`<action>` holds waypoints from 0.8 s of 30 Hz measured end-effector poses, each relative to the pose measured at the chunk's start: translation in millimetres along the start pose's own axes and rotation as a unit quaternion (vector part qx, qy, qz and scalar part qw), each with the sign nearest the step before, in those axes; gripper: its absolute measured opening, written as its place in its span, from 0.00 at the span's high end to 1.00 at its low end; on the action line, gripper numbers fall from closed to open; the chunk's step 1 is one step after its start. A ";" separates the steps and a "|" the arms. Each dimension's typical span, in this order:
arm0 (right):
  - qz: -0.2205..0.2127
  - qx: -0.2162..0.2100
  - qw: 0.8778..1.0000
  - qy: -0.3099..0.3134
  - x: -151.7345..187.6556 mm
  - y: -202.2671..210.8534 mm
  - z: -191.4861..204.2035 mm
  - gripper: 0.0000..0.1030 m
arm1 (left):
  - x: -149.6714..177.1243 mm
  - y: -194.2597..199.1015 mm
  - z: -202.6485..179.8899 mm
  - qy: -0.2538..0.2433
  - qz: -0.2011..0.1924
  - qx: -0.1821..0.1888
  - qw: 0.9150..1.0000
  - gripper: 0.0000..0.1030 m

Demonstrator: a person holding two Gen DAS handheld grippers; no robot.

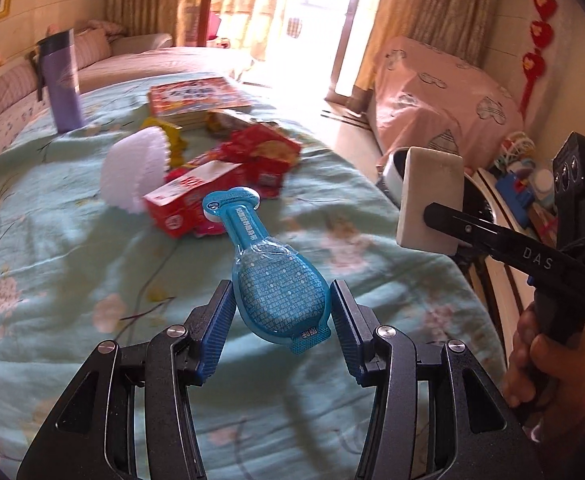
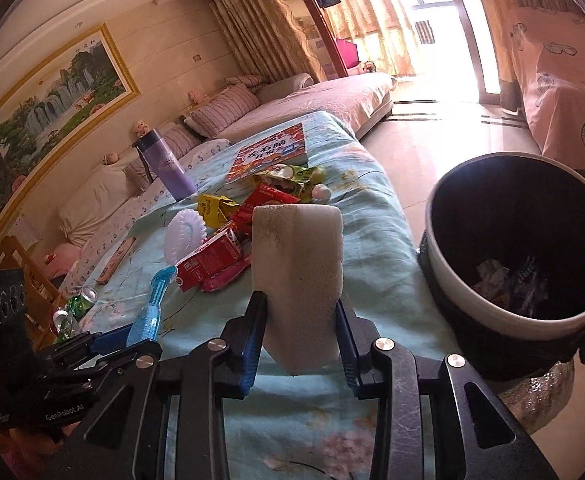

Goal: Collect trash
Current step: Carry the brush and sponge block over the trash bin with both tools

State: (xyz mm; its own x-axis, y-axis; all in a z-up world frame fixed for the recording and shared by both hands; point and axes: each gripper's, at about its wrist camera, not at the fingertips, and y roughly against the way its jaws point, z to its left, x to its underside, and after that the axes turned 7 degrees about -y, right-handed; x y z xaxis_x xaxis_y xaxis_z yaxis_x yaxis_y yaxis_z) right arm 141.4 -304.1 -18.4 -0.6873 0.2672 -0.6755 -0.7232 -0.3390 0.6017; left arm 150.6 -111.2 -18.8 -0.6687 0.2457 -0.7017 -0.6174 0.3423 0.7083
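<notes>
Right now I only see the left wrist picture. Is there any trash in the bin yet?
Observer: Yes. The right wrist view looks into the black bin, and crumpled wrappers lie at its bottom.
Operator: Is my white sponge near it?
Observer: The right tool holds the sponge over the bed, left of the bin's rim.
Operator: Anything I can't see?
Observer: Green cans sit beyond the bed's left edge, past the left tool, which holds the blue packet.
</notes>
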 end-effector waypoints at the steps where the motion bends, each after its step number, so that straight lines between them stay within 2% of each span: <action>1: -0.003 0.004 1.000 -0.003 -0.4 4.0 -4.4 0.67 | -2.2 -1.0 -6.5 -0.005 -0.001 0.004 1.000 0.53; 5: -0.014 0.017 1.000 -0.017 -1.9 18.0 -22.0 0.67 | -11.4 -8.0 -29.2 -0.024 -0.002 0.022 0.999 0.53; 24: -0.059 0.069 0.994 -0.063 -23.9 56.3 -88.8 0.67 | -56.7 -42.9 -107.1 -0.099 -0.011 0.058 0.993 0.53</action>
State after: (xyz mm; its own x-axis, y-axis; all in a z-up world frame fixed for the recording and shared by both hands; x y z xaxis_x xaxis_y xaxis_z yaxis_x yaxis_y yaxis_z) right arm 123.2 -409.7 -6.3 -0.5946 0.4108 -0.6912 -0.7953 -0.1742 0.5806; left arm 170.7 -236.9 -1.1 -0.5546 0.4059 -0.7264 -0.5719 0.4483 0.6871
